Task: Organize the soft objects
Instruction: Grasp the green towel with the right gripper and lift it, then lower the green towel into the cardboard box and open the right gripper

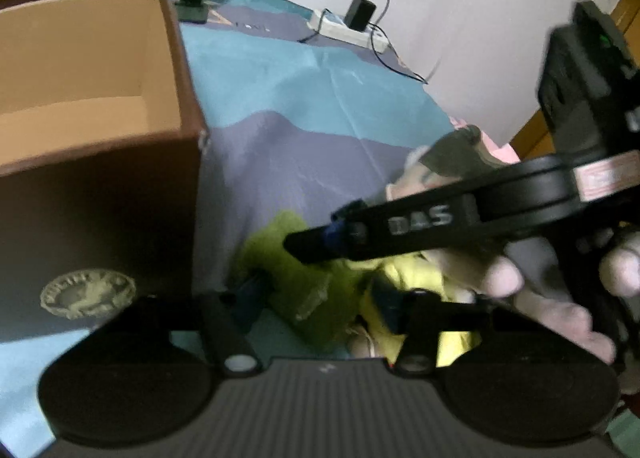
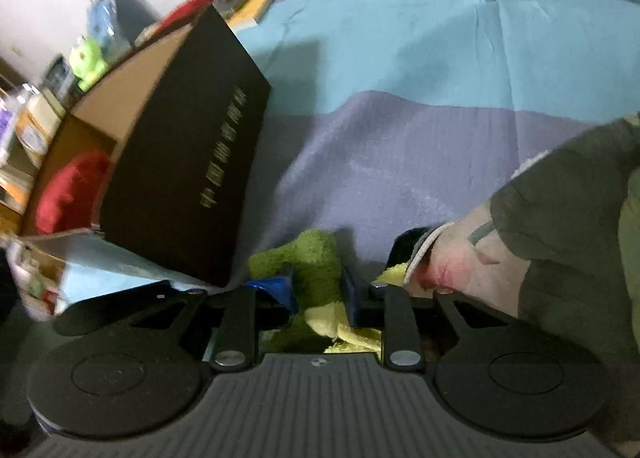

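Beside the brown box point(image 2: 188, 162), the right hand-held gripper point(image 2: 316, 290) is clamped on a green plush toy point(image 2: 316, 258); the left's state is unclear.

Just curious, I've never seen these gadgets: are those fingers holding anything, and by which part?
Both grippers close on the green and yellow plush toy. The right gripper pinches its green part; the left gripper grips it near where green meets yellow, though blur hides the exact spot.

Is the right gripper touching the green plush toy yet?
Touching. In the right wrist view, the right gripper has its blue-padded fingers pressed against both sides of the green plush toy, with no gap showing between pads and fabric.
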Demonstrator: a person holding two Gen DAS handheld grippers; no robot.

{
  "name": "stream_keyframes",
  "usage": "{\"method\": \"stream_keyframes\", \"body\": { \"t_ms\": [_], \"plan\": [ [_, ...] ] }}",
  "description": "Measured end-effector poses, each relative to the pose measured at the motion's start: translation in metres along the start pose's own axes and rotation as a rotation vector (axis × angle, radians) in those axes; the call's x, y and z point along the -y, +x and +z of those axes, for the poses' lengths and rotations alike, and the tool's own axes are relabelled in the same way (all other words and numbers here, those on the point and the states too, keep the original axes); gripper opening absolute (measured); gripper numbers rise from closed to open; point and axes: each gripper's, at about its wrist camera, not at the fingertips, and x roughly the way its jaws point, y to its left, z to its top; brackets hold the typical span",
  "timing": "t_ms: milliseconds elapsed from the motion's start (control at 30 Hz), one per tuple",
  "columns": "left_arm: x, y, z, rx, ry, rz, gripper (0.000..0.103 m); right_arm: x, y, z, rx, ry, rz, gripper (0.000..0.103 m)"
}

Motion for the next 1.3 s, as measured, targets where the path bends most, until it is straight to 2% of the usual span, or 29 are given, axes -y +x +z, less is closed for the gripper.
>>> {"method": "stream_keyframes", "body": {
  "t_ms": [67,133,167,433,633,733,833,933,1067,1300],
  "plan": [
    [-0.004,-0.004,0.000,0.006,-0.002,-0.006,0.029,0.005,-0.008,-0.004,0.011,0.017,0.051,0.004],
    [-0.010,-0.009,-0.001,0.001,-0.027,-0.023,0.021,0.005,-0.013,-0.011,0.013,0.024,0.076,0.003],
    [-0.011,-0.013,-0.002,0.001,-0.037,-0.031,0.020,0.004,-0.014,-0.014,0.016,0.028,0.087,0.003],
    [-0.003,-0.072,-0.008,0.055,0.023,-0.034,0.020,-0.034,-0.050,-0.034,0.088,0.014,0.190,0.003],
    [0.010,-0.156,-0.003,0.192,0.155,-0.044,0.020,-0.074,-0.100,-0.042,0.236,-0.046,0.331,0.004],
    [0.015,-0.197,0.011,0.300,0.233,-0.010,0.020,-0.099,-0.124,-0.027,0.339,-0.100,0.391,0.004],
    [0.005,-0.224,0.036,0.390,0.276,0.025,0.020,-0.122,-0.131,-0.003,0.430,-0.146,0.439,0.004],
    [-0.015,-0.234,0.064,0.425,0.291,0.070,0.020,-0.142,-0.119,0.029,0.473,-0.164,0.454,0.004],
    [-0.063,-0.233,0.093,0.382,0.261,0.130,0.020,-0.167,-0.077,0.069,0.436,-0.158,0.442,0.004],
    [-0.160,-0.206,0.124,0.204,0.146,0.189,0.021,-0.200,0.014,0.111,0.272,-0.058,0.431,0.004]
  ]
}}
